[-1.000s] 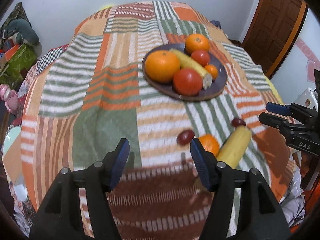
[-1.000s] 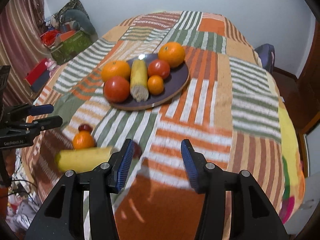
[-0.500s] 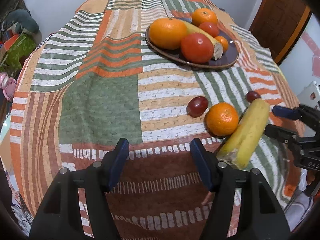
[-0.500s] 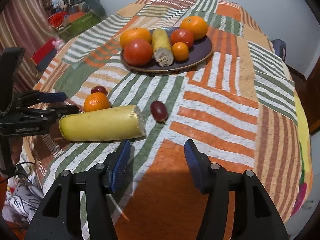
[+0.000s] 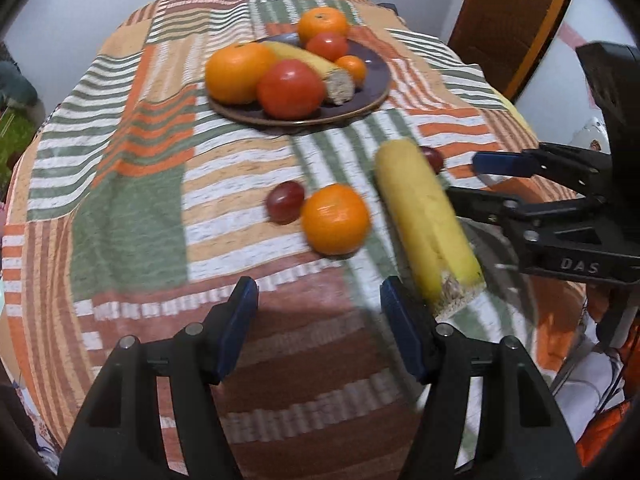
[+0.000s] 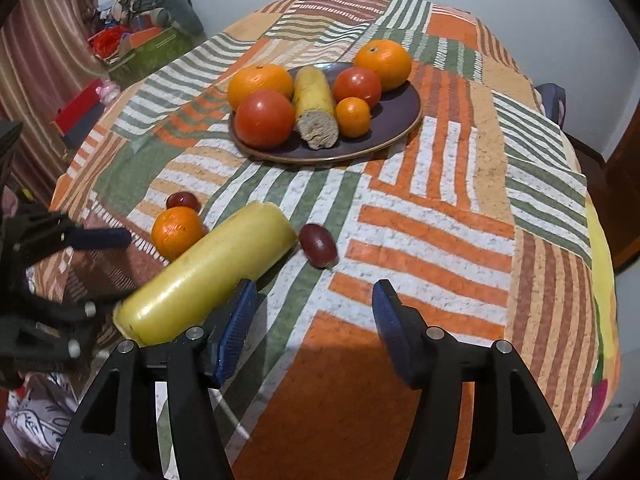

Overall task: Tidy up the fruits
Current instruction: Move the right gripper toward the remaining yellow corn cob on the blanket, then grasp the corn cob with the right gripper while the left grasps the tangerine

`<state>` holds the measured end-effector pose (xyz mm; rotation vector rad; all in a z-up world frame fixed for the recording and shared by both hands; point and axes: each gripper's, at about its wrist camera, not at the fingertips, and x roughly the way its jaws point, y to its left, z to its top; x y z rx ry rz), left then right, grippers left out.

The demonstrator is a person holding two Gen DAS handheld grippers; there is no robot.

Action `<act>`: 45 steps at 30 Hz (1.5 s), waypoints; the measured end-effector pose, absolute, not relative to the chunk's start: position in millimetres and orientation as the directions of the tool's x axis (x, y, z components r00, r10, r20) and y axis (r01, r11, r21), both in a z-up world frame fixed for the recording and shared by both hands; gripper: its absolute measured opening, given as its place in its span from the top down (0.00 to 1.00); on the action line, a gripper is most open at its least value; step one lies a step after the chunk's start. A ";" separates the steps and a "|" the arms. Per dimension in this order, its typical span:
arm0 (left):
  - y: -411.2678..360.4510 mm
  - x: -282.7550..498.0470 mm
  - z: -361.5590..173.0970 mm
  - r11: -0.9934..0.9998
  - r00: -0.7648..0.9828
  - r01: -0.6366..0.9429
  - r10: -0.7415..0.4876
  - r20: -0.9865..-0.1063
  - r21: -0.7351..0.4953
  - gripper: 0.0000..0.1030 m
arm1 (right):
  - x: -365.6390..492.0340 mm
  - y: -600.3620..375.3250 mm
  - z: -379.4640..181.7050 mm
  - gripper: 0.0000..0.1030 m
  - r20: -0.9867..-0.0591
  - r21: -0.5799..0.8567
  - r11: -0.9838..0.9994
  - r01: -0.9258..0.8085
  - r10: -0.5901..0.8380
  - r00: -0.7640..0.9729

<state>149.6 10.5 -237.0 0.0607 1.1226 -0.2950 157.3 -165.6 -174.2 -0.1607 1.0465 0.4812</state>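
A dark purple plate (image 5: 374,92) (image 6: 394,128) holds two oranges, two tomatoes, a small mandarin and a banana piece. Loose on the striped cloth lie a yellow banana piece (image 5: 426,222) (image 6: 208,270), a mandarin (image 5: 335,219) (image 6: 177,231) and two dark red grapes (image 5: 285,201) (image 6: 317,245). My left gripper (image 5: 318,328) is open and empty, just short of the mandarin. My right gripper (image 6: 312,330) is open and empty, its left finger beside the banana's near end; it shows in the left wrist view (image 5: 480,180) too.
A patchwork striped cloth (image 6: 432,216) covers the round table. Its edge drops off close below both grippers. A wooden door (image 5: 516,20) stands at the right. Boxes and clutter (image 6: 136,48) sit on the floor at the far left.
Both grippers have moved in towards the loose fruit, which now looms larger. The right gripper has come close to the banana piece. Both stay open and empty.
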 end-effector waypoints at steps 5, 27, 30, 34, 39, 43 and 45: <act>1.7 155.1 -237.4 0.955 0.385 0.244 -0.257 -0.886 -0.170 0.37 | 158.7 -171.5 -168.6 0.45 -0.855 0.106 0.888 -0.448 0.311 0.415; 66.8 141.4 -231.6 0.985 0.467 0.073 -0.175 -0.867 -0.159 0.37 | 156.9 -105.1 -181.7 0.40 -0.872 0.197 0.810 -0.552 0.402 0.279; 63.8 144.9 -231.5 0.983 0.467 0.078 -0.185 -0.865 -0.168 0.37 | 154.2 -106.6 -178.3 0.42 -0.870 0.194 0.799 -0.570 0.409 0.277; 52.2 150.2 -228.3 0.980 0.471 0.112 -0.198 -0.860 -0.164 0.37 | 149.8 -115.1 -172.5 0.49 -0.862 0.188 0.788 -0.586 0.419 0.286; 33.8 158.1 -226.6 0.973 0.468 0.161 -0.221 -0.856 -0.163 0.37 | 146.6 -126.7 -160.6 0.63 -0.852 0.153 0.779 -0.608 0.416 0.318; 22.3 166.7 -229.7 0.971 0.462 0.183 -0.226 -0.858 -0.157 0.38 | 147.8 -135.1 -153.5 0.73 -0.852 0.131 0.772 -0.622 0.408 0.328; 18.5 170.9 -232.4 0.969 0.454 0.185 -0.232 -0.860 -0.163 0.40 | 150.2 -137.3 -154.8 0.73 -0.852 0.155 0.773 -0.615 0.420 0.314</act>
